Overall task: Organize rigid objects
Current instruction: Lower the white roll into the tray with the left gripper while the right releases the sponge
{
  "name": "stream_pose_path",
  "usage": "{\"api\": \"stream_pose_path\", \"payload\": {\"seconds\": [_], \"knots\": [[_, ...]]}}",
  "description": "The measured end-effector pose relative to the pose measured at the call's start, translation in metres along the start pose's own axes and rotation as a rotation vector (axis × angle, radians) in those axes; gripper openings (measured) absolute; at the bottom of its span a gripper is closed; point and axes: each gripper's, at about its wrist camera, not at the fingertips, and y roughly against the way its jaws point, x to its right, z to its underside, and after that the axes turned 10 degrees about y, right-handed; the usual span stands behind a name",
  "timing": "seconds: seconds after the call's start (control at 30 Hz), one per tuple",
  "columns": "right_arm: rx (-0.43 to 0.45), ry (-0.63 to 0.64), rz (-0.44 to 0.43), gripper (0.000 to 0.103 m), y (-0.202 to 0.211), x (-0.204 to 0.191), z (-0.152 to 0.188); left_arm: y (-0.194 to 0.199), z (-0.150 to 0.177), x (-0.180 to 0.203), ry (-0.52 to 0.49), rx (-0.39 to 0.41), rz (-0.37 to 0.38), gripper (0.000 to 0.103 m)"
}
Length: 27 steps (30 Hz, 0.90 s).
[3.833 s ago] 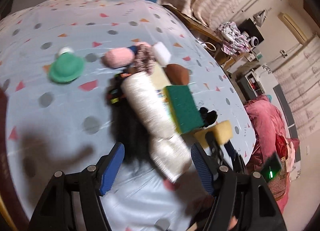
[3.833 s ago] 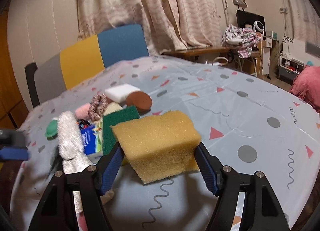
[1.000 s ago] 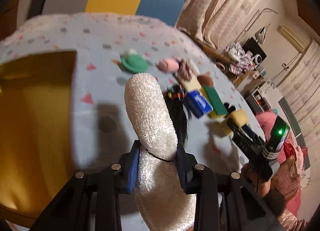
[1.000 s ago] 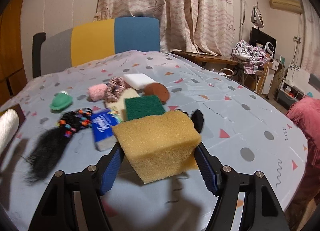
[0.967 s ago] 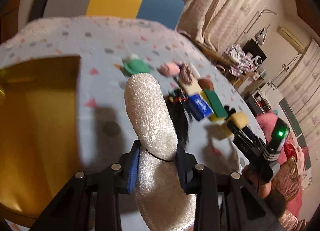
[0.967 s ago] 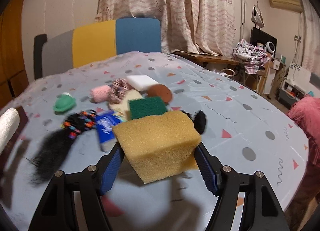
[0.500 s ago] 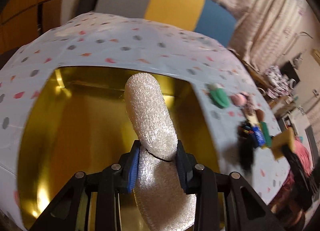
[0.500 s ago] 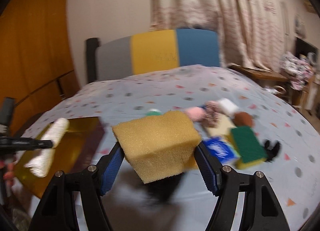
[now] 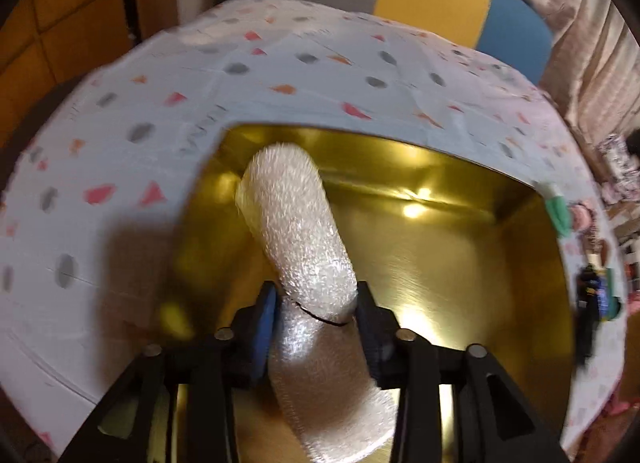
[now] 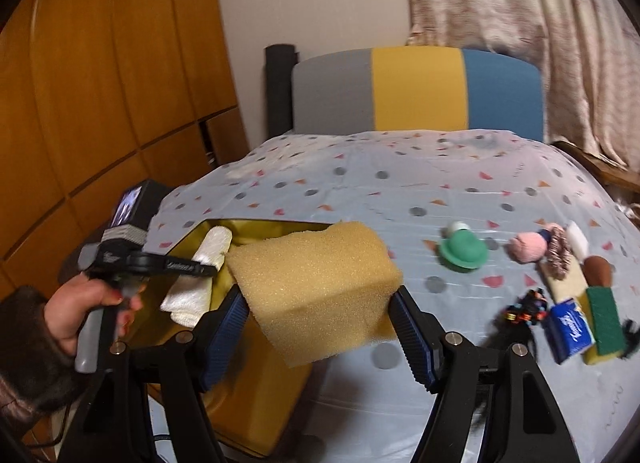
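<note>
My left gripper [image 9: 316, 313] is shut on a white fuzzy roll [image 9: 304, 239] and holds it over the gold box [image 9: 460, 271]; the roll's far end reaches the box's far left corner. From the right wrist view the left gripper [image 10: 200, 265] holds the white roll [image 10: 200, 271] inside the gold box [image 10: 260, 403]. My right gripper [image 10: 320, 327] is shut on a yellow sponge block [image 10: 316, 287], held above the box's right side.
On the spotted tablecloth [image 10: 400, 191] to the right lie a green hat-shaped item [image 10: 464, 249], a pink pompom [image 10: 528, 247], a brown disc [image 10: 598, 269], a blue tissue pack [image 10: 570, 329], a green scouring pad [image 10: 606, 317] and a beaded black hairpiece [image 10: 528, 307]. A striped chair back [image 10: 416, 91] stands behind.
Both grippers have swung left from the pile to the gold box. The white roll has moved lower, toward the box's far left corner, and the sponge now hangs at the box's right side.
</note>
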Motion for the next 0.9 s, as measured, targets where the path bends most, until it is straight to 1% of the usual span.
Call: {"api": "stream_pose_path", "payload": {"seconds": [0.03, 0.1, 0.13, 0.17, 0.27, 0.33, 0.37, 0.43, 0.5, 0.57, 0.63, 0.73, 0.9], "knots": [[-0.009, 0.007, -0.008, 0.072, -0.004, -0.005, 0.0, 0.006, -0.001, -0.002, -0.005, 0.032, -0.029, 0.047], [-0.026, 0.011, -0.02, 0.072, -0.009, -0.01, 0.0, 0.018, 0.0, -0.004, -0.016, 0.082, -0.082, 0.055], [-0.04, 0.011, -0.03, 0.072, -0.012, -0.013, 0.0, 0.024, 0.001, -0.007, -0.015, 0.101, -0.097, 0.058], [-0.051, 0.009, -0.04, 0.072, -0.017, -0.016, -0.001, 0.029, 0.003, -0.01, -0.008, 0.11, -0.086, 0.058], [-0.085, 0.007, -0.062, 0.072, -0.029, -0.022, -0.006, 0.048, 0.012, -0.024, 0.065, 0.14, -0.027, 0.058], [-0.115, 0.015, -0.076, 0.073, -0.041, -0.029, -0.01, 0.061, 0.025, -0.034, 0.117, 0.153, 0.067, 0.058], [-0.132, 0.021, -0.085, 0.073, -0.049, -0.033, -0.013, 0.063, 0.028, -0.037, 0.134, 0.156, 0.1, 0.058], [-0.158, 0.027, -0.103, 0.073, -0.061, -0.038, -0.017, 0.07, 0.042, -0.044, 0.177, 0.152, 0.16, 0.058], [-0.191, 0.025, -0.115, 0.073, -0.075, -0.042, -0.021, 0.076, 0.055, -0.045, 0.198, 0.158, 0.195, 0.058], [-0.228, 0.008, -0.13, 0.073, -0.09, -0.044, -0.025, 0.083, 0.069, -0.046, 0.21, 0.174, 0.203, 0.058], [-0.271, -0.019, -0.143, 0.073, -0.107, -0.047, -0.029, 0.09, 0.081, -0.048, 0.209, 0.198, 0.189, 0.058], [-0.333, -0.05, -0.154, 0.073, -0.13, -0.049, -0.032, 0.097, 0.09, -0.05, 0.205, 0.229, 0.174, 0.058], [-0.375, -0.045, -0.153, 0.073, -0.159, -0.06, -0.035, 0.098, 0.093, -0.061, 0.232, 0.242, 0.17, 0.058]]}}
